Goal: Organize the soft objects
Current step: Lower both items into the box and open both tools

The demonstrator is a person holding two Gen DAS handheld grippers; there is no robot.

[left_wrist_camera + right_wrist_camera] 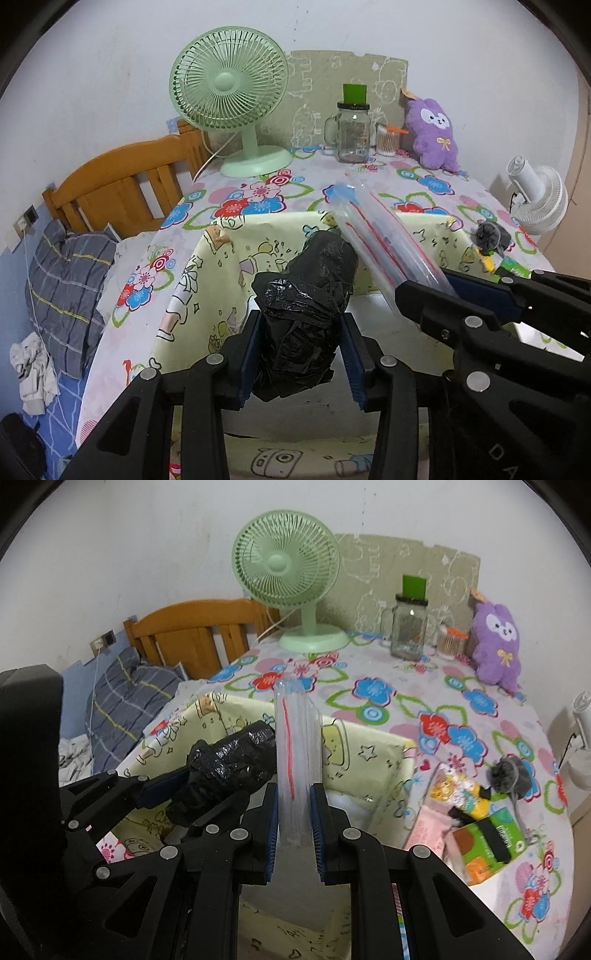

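Both grippers hang over the yellow cartoon-print box [369, 753] on the counter [480, 709]. The left gripper [301, 347] has its fingers clamped round a crumpled black plastic bag [306, 306], long axis pointing away. The right gripper [294, 834], fingers nearly together, pinches a stack of clear zip bags [297, 738] standing on end.

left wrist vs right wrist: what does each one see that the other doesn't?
Left wrist only: crumpled white cloth on the bed, and the whole white fan, which the right wrist view clips at its edge.
Right wrist only: green box and pink packet on the table.
Both: left hand-held gripper shut on black bag roll, right hand-held gripper shut on clear zip bags, over the cartoon-print bin; green fan, purple plush.
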